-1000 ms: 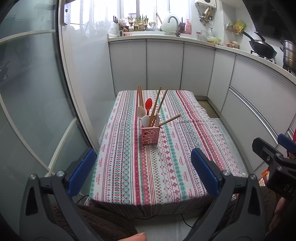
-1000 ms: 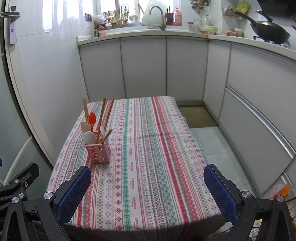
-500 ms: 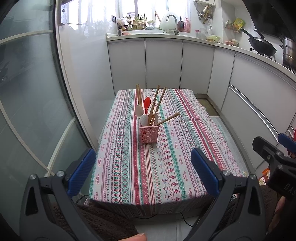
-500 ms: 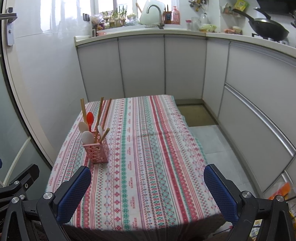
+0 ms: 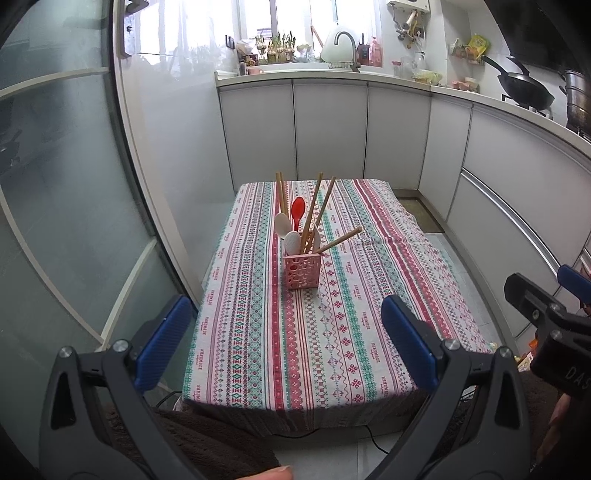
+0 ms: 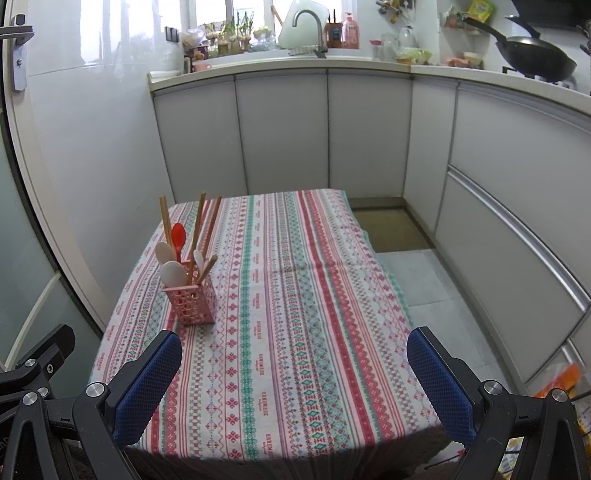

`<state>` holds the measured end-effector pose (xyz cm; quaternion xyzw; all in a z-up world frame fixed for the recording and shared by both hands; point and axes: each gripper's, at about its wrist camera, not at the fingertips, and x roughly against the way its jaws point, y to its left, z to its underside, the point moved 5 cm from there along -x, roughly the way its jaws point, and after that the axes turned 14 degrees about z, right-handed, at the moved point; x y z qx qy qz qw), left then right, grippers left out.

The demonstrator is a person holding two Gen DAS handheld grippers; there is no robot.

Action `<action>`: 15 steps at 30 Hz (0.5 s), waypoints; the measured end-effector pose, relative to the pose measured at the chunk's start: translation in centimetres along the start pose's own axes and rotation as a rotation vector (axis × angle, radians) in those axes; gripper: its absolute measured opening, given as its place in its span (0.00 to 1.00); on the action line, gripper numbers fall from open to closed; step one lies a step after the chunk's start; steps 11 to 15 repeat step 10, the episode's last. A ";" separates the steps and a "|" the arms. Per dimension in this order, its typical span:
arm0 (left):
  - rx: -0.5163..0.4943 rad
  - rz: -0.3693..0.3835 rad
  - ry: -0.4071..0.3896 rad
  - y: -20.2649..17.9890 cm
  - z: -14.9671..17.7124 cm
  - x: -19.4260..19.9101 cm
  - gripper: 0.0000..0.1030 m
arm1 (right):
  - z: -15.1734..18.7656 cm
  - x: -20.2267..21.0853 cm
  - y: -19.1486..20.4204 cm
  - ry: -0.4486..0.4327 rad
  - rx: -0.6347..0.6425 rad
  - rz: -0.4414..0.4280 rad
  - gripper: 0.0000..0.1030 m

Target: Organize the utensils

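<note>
Since every wooden chopstick and plastic spoon stands in the pink perforated plastic holder (image 5: pixel 302 270) mid-bench (image 5: pixel 332 354), we hold our left claw (image 5: pixel 282 341) and right claw (image 6: pixel 293 386) wide open, empty, near the bench's front edge.

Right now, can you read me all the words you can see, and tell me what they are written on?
"HANDMADE", printed again and again along the stripes of the tablecloth; the small line under each one is too tiny to read.
"DAS", white letters cut off by the picture's edge, on the black body of the right hand-held gripper.
The labels on the bottles and packets on the counter are too blurred to read.
</note>
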<state>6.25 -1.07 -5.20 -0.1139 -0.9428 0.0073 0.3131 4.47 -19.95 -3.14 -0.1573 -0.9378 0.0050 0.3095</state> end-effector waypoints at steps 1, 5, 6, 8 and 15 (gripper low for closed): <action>0.000 -0.002 0.000 0.0 0.0 0.0 0.99 | 0.0 0.0 0.0 0.001 0.000 0.000 0.98; 0.003 -0.003 0.006 0.1 0.1 -0.2 0.99 | 0.1 -0.3 0.3 0.006 0.003 0.002 0.98; 0.004 -0.004 0.008 0.2 0.2 -0.3 0.99 | 0.1 -0.4 0.4 0.007 0.006 0.002 0.98; 0.004 -0.004 0.011 0.3 0.3 -0.4 0.99 | 0.1 -0.5 0.7 0.009 0.012 0.004 0.98; 0.004 -0.010 0.015 0.4 0.3 -0.6 0.99 | 0.0 -0.5 1.0 0.004 0.024 0.013 0.98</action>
